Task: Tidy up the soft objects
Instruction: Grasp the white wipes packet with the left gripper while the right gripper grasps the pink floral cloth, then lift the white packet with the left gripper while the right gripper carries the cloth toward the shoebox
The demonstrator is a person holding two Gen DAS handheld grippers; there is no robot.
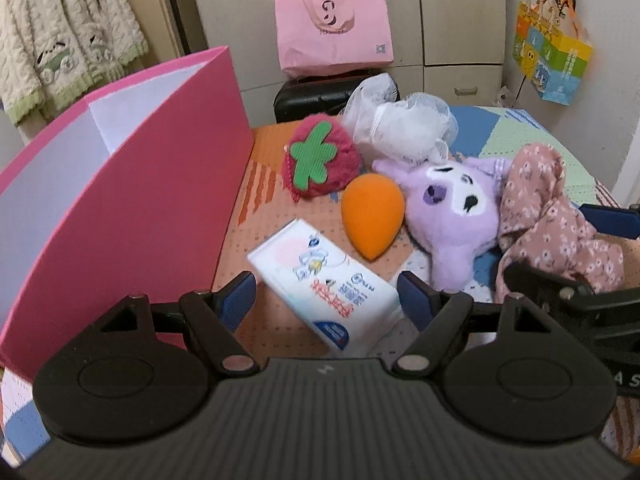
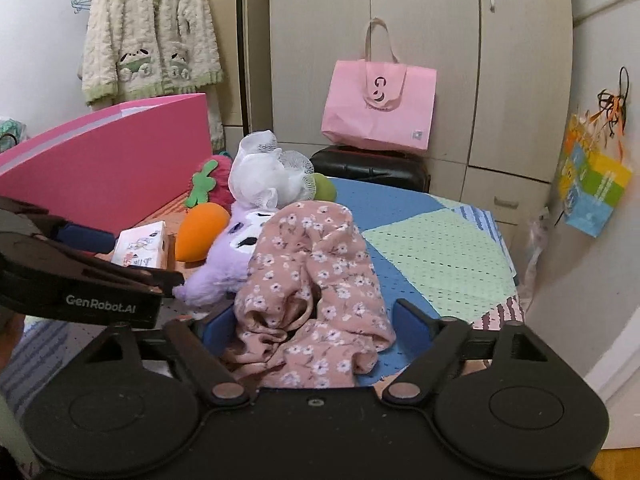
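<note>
Soft things lie on a patchwork mat [image 1: 276, 216]. My left gripper [image 1: 328, 298] is open, its blue pads on either side of a white tissue pack [image 1: 324, 276]. Beyond it lie an orange sponge egg [image 1: 370, 220], a red strawberry plush [image 1: 318, 158], a purple plush [image 1: 452, 216] and a white mesh pouf [image 1: 404, 128]. My right gripper [image 2: 318, 320] is open around a pink floral cloth [image 2: 316, 288]; the cloth also shows in the left wrist view [image 1: 548, 216]. An open pink box [image 1: 132, 200] stands at the left.
A pink paper bag [image 1: 334, 26] sits on a black case [image 1: 308, 98] before the wardrobe behind the table. A colourful bag [image 1: 554, 60] hangs on the right wall. A fleece jacket [image 2: 150, 36] hangs at the left. The mat's blue and green patches [image 2: 436, 248] lie at the right.
</note>
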